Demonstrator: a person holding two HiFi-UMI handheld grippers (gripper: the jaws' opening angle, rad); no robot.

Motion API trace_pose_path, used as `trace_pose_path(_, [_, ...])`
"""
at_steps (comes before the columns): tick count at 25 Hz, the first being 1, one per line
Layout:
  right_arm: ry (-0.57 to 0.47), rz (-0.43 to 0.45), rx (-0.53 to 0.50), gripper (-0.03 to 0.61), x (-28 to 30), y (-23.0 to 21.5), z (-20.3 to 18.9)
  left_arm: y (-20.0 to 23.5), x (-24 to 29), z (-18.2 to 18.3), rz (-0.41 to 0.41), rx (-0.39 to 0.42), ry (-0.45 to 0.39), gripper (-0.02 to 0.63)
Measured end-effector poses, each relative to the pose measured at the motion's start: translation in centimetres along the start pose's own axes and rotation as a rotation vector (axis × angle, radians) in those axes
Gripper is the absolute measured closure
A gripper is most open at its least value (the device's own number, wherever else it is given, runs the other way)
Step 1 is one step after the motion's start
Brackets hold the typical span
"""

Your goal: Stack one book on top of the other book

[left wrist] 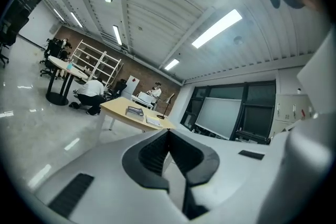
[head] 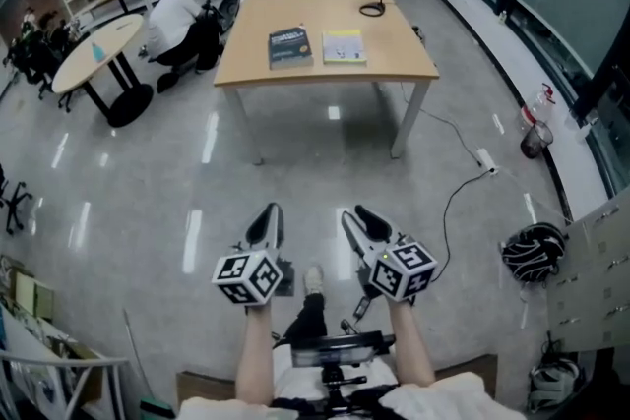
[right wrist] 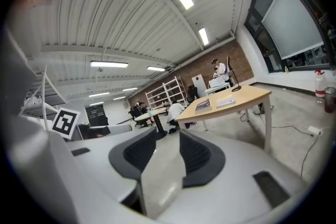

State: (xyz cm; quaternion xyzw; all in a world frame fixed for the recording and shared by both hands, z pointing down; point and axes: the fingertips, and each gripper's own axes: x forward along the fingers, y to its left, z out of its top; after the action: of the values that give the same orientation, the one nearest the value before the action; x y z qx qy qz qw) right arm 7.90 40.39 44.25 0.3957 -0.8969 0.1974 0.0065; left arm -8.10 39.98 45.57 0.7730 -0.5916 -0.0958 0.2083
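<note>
Both books lie on the wooden table [head: 325, 72], well apart from the grippers across an open stretch of floor. The dark book [head: 289, 46] sits toward the table's left edge and the pale yellow book [head: 344, 45] just beside it on the right, with a thin strip of tabletop between them. Both lie flat and neither is stacked. They are nearer the table's near edge than its far one. Their cover print is too small to read, and in both gripper views they show only as small flat shapes on the distant tabletop.

A desk lamp [head: 372, 7] stands near the far right corner of the table; only its ring base and thin stem are clear.

The left gripper [head: 268, 211] has its jaws pressed together with nothing between them. The right gripper [head: 356, 213] has its jaws a narrow gap apart, and only floor shows through. Both are held low in front of the person, whose forearms are cut off by the lower edge of the head view.

A person crouching [head: 177, 20] beside the table's left edge is partly hidden by chairs
</note>
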Motion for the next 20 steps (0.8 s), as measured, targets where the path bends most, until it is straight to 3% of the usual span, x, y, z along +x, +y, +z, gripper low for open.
trace_pose_path(5, [0.010, 0.001, -0.015, 0.445, 8.7, -4.5, 4.1, 4.7, 8.9, 4.0, 0.017, -0.027, -0.020, 0.604])
trace_pose_path(11, [0.005, -0.010, -0.050, 0.446, 18.5, -8.2, 8.7, 8.9, 18.5, 9.5, -0.024, 0.004, -0.038, 0.604])
trace_pose_path(20, [0.040, -0.019, -0.023, 0.446, 27.8, -14.0, 11.3, 13.6, 28.1, 11.1, 0.001, 0.018, 0.016, 0.604])
